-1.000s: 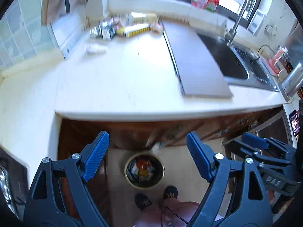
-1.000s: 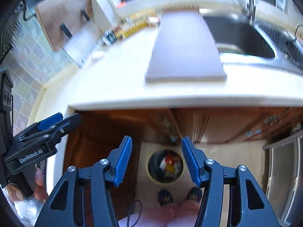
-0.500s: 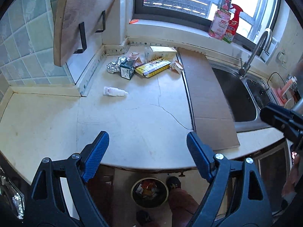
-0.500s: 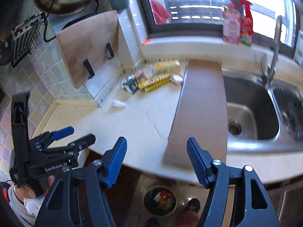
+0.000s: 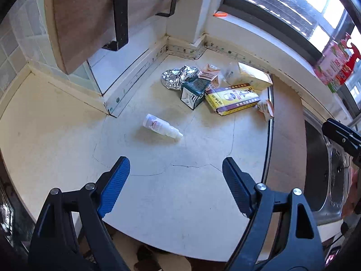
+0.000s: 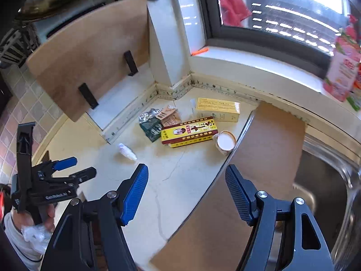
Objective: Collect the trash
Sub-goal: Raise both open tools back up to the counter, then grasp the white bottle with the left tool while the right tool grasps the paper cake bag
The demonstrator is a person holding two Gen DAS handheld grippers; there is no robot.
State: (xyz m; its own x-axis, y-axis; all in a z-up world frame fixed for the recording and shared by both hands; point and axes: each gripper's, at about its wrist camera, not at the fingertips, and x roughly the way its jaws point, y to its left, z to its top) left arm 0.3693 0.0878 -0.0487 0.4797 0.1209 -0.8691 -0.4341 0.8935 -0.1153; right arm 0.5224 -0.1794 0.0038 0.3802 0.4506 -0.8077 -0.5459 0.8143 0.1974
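In the far corner of the cracked cream worktop (image 5: 180,192), the trash is lying in a heap: crumpled silver foil (image 5: 177,78), a dark green carton (image 5: 193,92), a yellow-and-maroon box (image 5: 233,99) and a small paper cup (image 6: 224,142). A small white plastic bottle (image 5: 161,126) is lying apart, nearer. The left tool (image 5: 176,188) is hovering released and empty; the right tool (image 6: 186,194) is spreading wider, nothing between its fingers.

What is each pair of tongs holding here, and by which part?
Nothing. The left tongs stand open and empty above the counter; the right tongs are opening, nothing between them.
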